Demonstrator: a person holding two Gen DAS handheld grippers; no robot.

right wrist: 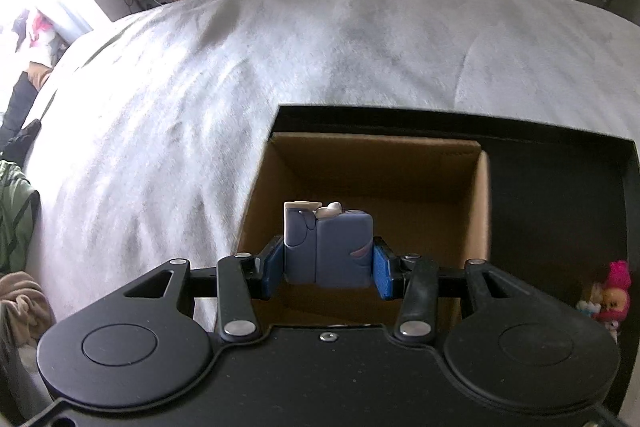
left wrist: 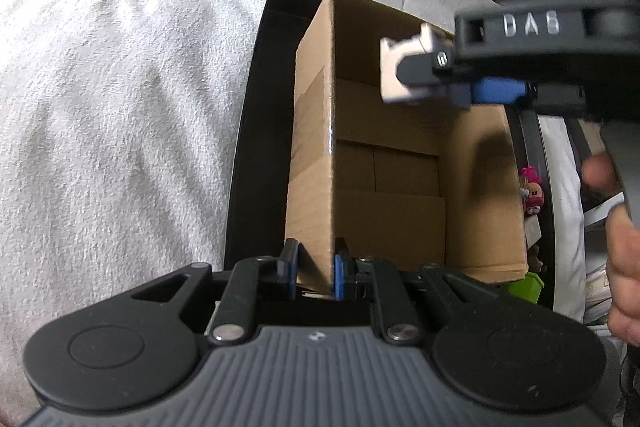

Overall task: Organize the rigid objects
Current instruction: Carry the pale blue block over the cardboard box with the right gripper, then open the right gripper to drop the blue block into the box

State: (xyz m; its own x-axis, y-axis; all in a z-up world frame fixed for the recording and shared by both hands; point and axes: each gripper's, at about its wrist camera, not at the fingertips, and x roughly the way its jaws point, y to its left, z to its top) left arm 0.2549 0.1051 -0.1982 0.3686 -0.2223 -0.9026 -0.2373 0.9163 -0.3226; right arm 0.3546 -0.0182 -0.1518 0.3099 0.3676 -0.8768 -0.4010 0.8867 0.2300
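blue block point(right wrist: 328, 247) clamped between the right gripper point(right wrist: 329, 269) pads, jaws part open around it, holding firm on both flat sides. pale bit sticks out of the block's top end; in the left view it reads as a whitish piece point(left wrist: 404, 71), cannot tell what it is. block hangs over the open box point(right wrist: 476, 211), above the inside, not touching floor or walls.

left gripper point(left wrist: 316, 273) jaws nearly shut, pinching the box's near wall point(left wrist: 316, 187) at its rim, steadying it. box sits in a black tray point(right wrist: 560, 195) on a white cloth point(right wrist: 240, 87). small pink toy point(right wrist: 612, 291) and a green thing point(left wrist: 524, 285) lie in the tray just beside the box.

step in hand, as i judge: drop the block in the box. to do well: keep the left pinch on so the box does not slide or tip, lower the right gripper straight down the middle, clear of the walls, block near the floor before letting go so it does not bounce. open only once it is low. risk: pads catching the cardboard rim on the way in or out, wall is thin and would flex.
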